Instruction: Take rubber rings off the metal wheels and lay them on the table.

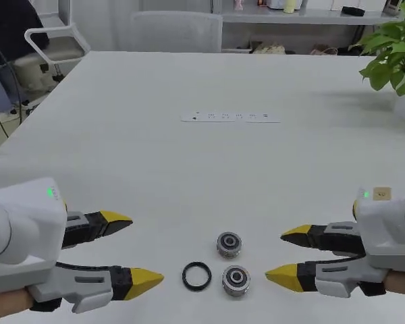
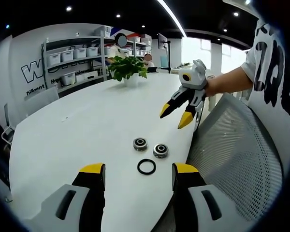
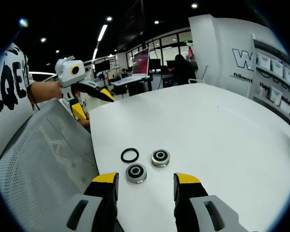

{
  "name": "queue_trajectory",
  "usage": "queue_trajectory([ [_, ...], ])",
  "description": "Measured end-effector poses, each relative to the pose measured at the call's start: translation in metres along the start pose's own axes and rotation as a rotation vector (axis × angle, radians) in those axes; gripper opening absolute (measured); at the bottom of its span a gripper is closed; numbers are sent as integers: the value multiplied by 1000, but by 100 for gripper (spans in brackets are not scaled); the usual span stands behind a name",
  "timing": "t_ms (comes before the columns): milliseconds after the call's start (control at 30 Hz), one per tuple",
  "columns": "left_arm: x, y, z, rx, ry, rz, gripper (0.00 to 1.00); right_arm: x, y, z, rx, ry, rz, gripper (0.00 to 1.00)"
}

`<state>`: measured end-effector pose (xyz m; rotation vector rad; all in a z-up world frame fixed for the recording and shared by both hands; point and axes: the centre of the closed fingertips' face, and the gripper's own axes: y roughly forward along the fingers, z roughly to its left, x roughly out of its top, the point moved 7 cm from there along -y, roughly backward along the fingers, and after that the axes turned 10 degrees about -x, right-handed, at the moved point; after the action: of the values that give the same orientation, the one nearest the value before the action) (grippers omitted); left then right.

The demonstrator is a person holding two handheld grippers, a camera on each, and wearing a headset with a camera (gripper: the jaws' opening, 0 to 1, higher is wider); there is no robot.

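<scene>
Two small metal wheels (image 1: 229, 244) (image 1: 236, 280) lie near the table's front edge. A loose black rubber ring (image 1: 196, 276) lies flat just left of the nearer wheel. The farther wheel looks dark-rimmed, the nearer one greyer. My left gripper (image 1: 140, 248) hovers open to the left of them with nothing between its jaws. My right gripper (image 1: 278, 254) is open on the right side, also holding nothing. In the left gripper view the ring (image 2: 146, 166) and wheels (image 2: 140, 143) (image 2: 160, 150) lie ahead of the jaws. The right gripper view shows the wheels (image 3: 136, 173) (image 3: 160, 157) and ring (image 3: 129, 155).
A white power strip (image 1: 231, 117) lies mid-table. A potted plant (image 1: 395, 61) stands at the far right. Chairs (image 1: 175, 30) line the far edge, and a mesh chair back (image 2: 232, 145) stands at the near edge.
</scene>
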<state>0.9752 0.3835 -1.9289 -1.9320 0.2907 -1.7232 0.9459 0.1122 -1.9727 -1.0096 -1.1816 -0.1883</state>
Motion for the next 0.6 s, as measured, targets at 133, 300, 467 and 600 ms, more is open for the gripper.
queue_trajectory([
  [133,-1,0,-2,-4,5,9,53,-5,-8,1,-20,19,-6,45],
  [300,-2,-1,-4,-1,8,12,53,-6,-17,2,-37,25,-18,47],
  [467,-5,-1,-7,-3,6,20,53,-8,-25,3,-56,24,-19,48],
  [600,-6,0,-10,-4,19,35,53,-10,-30,4,-69,23,-16,49],
])
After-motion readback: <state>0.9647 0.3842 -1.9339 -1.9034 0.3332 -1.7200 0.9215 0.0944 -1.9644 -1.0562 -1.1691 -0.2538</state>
